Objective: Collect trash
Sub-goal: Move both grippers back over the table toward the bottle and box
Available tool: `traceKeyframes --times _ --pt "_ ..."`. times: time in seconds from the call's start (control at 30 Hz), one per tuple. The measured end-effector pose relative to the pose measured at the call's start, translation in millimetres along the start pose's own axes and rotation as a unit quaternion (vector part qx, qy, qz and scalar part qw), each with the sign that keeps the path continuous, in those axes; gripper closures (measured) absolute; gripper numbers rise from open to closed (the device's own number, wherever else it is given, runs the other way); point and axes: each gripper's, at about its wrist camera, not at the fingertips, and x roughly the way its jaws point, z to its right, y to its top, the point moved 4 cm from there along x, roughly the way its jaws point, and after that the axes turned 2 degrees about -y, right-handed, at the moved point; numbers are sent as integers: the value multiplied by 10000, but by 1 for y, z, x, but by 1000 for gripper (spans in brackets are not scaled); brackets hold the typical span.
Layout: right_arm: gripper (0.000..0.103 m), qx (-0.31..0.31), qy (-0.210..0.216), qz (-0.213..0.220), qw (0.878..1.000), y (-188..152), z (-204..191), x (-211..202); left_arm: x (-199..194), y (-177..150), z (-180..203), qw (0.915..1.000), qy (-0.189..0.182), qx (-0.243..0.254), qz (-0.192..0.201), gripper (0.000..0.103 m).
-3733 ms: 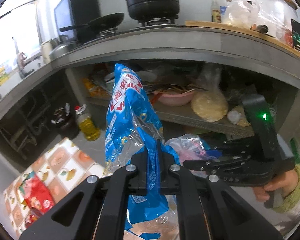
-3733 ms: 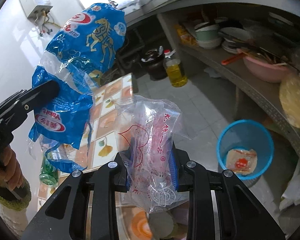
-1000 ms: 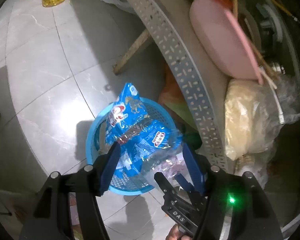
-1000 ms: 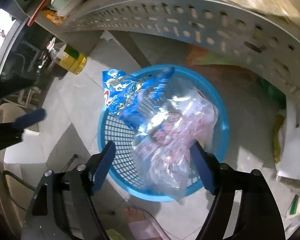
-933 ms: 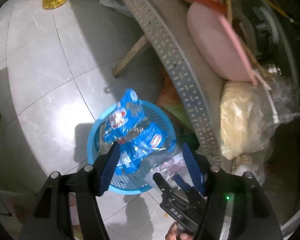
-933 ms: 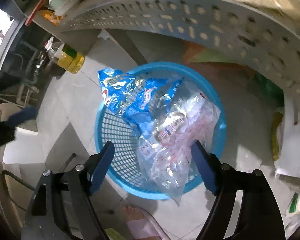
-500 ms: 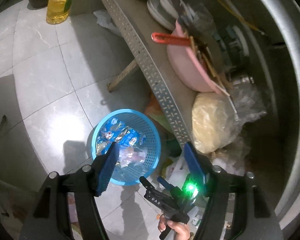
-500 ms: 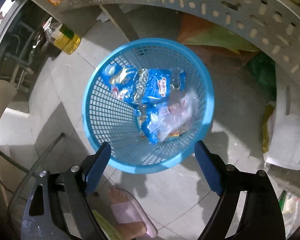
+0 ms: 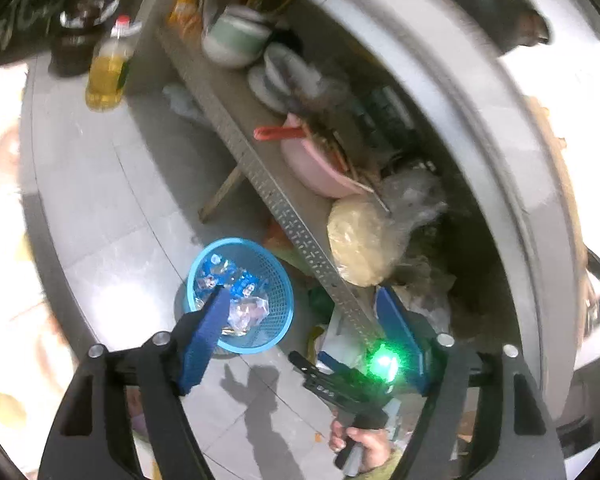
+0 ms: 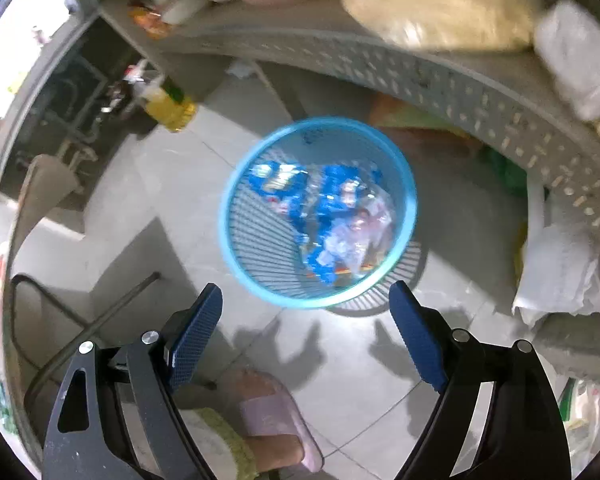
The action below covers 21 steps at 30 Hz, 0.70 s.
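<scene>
Trash (image 10: pixel 332 216) in basket (image 10: pixel 256 280), tiled floor (image 10: pixel 204 184)

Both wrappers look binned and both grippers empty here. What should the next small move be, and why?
Probably swing away to look for more trash: the blue wrapper and clear bag lie inside the blue basket; the left gripper, jaws opening, and right gripper hold nothing.

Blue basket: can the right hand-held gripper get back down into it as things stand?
Probably yes. The right hand-held gripper is open and empty above the basket, whose mouth faces up with only wrappers inside; the shelf sits beside it.
</scene>
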Motion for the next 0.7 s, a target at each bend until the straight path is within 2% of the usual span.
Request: traceKeyframes --times 0.13,0.3,0.47,0.57,0.7 --pt "21 -281 242 298 9989 -8 -27 -41 -52 -27 7 9988 14 400 295 20" --pt "14 -565 483 655 9951 -12 -64 -80 -106 -63 3 9909 480 908 866 12" --pt "8 -1041 440 997 9886 -5 -106 -110 -146 -90 -13 9846 767 906 1282 10" --pt "8 -1317 350 1177 9836 -5 -131 -121 -170 -102 -23 9793 958 887 1545 9" --pt "8 -1757 182 1318 9754 -10 -163 -130 -205 -120 -38 9677 1298 963 1935 6"
